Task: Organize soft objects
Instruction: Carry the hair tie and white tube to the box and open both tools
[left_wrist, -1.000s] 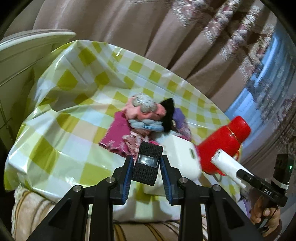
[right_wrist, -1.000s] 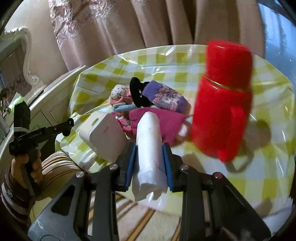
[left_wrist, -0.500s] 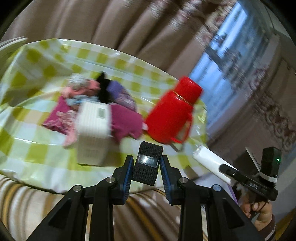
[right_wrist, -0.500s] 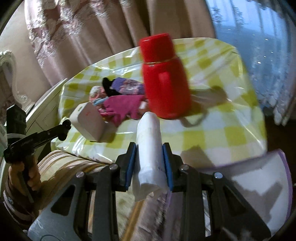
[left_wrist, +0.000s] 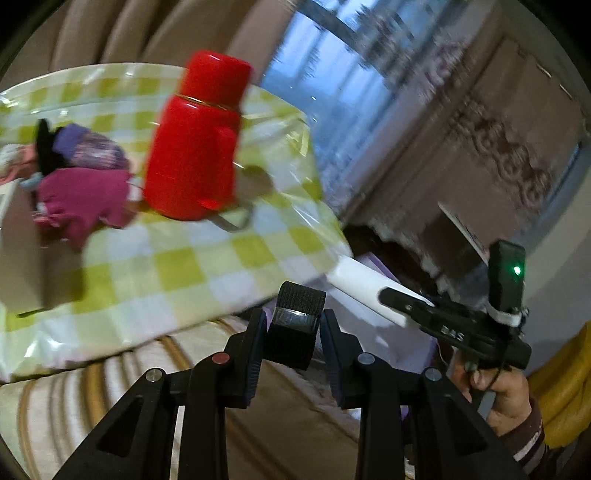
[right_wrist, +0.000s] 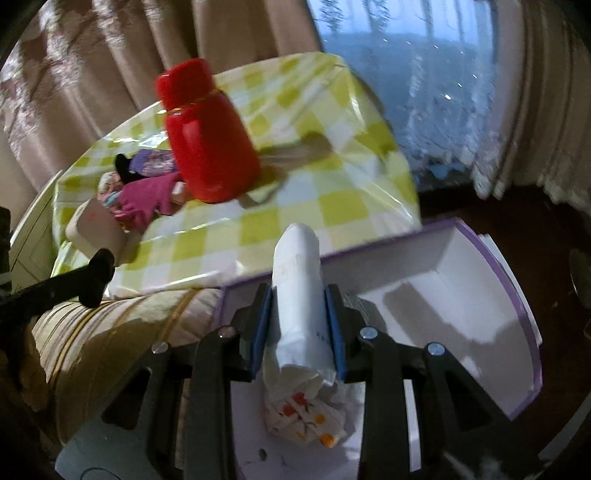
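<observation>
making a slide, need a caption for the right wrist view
Right gripper holding a rolled white cloth above an open purple-edged box.

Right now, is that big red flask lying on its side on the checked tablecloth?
No, the red flask stands upright on the checked tablecloth, cap on top, beside the pile of soft things.

White rolled cloth (right_wrist: 298, 295) was clamped lengthwise between the right gripper (right_wrist: 298, 325) fingers; black band (left_wrist: 295, 325) sat between the left gripper (left_wrist: 293, 328) fingers
</observation>
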